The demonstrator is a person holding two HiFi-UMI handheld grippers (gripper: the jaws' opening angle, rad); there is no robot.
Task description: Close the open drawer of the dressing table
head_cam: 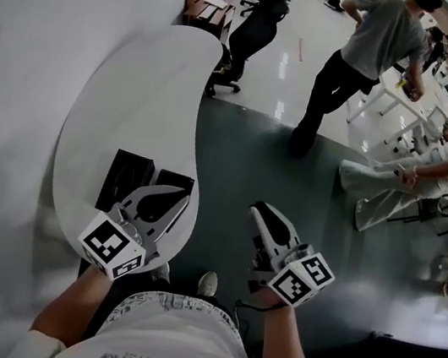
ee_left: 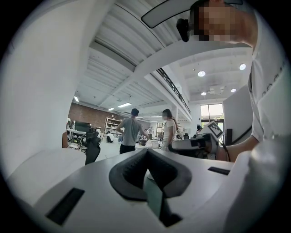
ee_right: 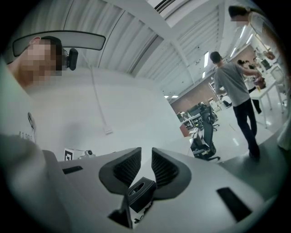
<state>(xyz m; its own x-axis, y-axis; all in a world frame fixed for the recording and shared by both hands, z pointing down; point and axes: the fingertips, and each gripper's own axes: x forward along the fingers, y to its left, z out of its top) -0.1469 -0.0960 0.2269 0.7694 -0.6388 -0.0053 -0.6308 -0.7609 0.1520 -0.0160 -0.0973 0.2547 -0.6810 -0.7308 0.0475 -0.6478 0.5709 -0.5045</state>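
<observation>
Both grippers are held close to the torso with the forearms bent, pointing level and away from the body. The left gripper [head_cam: 171, 199] has its jaws together with nothing in them. The right gripper [head_cam: 261, 213] has its jaws a little apart, and the narrow gap between them is empty.

The near end of the white table [head_cam: 127, 97] lies under the left gripper. Two black boxes [head_cam: 125, 182] sit on the top just ahead of its tips. The right gripper hangs over the dark floor [head_cam: 244, 160], just off the table's edge. No view shows the drawer. It is probably below the tabletop, hidden by the top.

This looks like the start of the task, with the reach for the drawer not yet begun. The next move probably calls for lowering a gripper below the tabletop and finding the drawer front. The jaws then go flat against it and push it level into the table, square enough that it does not jam.

Far beyond the right gripper a person [head_cam: 366, 53] stands on the floor, well clear.
</observation>
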